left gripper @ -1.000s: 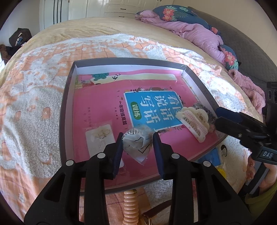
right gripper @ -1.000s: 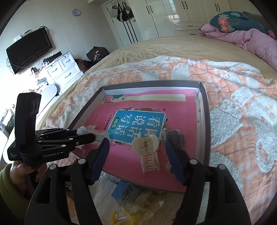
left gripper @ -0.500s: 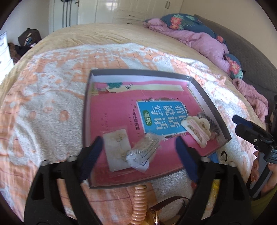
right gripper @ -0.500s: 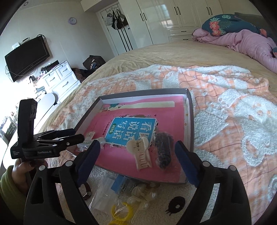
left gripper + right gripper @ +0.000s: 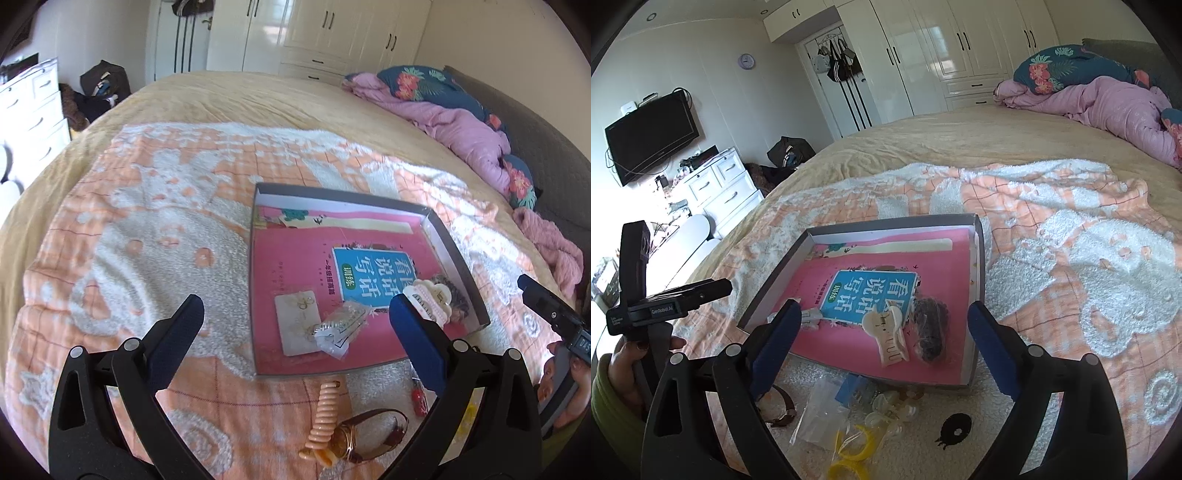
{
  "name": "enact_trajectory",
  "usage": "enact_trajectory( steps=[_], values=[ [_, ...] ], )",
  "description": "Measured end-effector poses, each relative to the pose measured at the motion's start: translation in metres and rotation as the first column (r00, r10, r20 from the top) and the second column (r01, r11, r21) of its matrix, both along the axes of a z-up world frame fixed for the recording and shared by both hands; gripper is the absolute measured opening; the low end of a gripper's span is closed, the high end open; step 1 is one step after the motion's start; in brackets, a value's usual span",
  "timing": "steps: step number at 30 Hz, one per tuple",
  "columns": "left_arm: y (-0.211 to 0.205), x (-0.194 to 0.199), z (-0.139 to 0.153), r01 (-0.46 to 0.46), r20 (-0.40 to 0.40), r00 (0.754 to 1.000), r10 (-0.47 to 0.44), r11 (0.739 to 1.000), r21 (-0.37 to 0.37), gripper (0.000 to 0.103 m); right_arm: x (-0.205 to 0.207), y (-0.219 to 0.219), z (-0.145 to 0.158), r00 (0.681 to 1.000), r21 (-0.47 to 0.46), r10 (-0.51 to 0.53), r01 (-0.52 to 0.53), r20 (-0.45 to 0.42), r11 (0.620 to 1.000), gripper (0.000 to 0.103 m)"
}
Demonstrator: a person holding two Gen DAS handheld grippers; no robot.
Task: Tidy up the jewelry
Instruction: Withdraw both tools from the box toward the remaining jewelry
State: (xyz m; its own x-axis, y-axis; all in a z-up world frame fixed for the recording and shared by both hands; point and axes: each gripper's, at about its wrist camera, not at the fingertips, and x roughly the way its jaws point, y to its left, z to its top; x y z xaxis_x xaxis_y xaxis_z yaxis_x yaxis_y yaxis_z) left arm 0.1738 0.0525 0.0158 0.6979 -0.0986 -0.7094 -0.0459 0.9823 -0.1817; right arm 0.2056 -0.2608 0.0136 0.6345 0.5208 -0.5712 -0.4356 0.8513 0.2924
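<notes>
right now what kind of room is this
A bedroom, most likely. The tray sits on a bed with a pink quilt at its head, white wardrobes line the far wall, and a TV hangs above a dresser.

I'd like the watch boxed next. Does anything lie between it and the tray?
Partly. The coiled peach hair tie lies on the blanket between the watch and the tray's near wall, touching the watch. The open left gripper hovers above, holding nothing.

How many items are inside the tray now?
4: an earring card at the near left corner, a clear packet overlapping its edge, a cream hair claw further right, and a dark bagged piece beside it. The book liner isn't counted.
</notes>
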Motion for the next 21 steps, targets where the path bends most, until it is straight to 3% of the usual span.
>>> enact_trajectory(
  steps=[21],
  values=[
    [0.0, -0.046, 0.036, -0.013, 0.092, 0.996, 0.016, 0.999, -0.035, 0.094, -0.044, 0.01, 0.034, 0.992, -0.029, 0.065, -0.062, 0.107, 0.998, 0.092]
  ],
)
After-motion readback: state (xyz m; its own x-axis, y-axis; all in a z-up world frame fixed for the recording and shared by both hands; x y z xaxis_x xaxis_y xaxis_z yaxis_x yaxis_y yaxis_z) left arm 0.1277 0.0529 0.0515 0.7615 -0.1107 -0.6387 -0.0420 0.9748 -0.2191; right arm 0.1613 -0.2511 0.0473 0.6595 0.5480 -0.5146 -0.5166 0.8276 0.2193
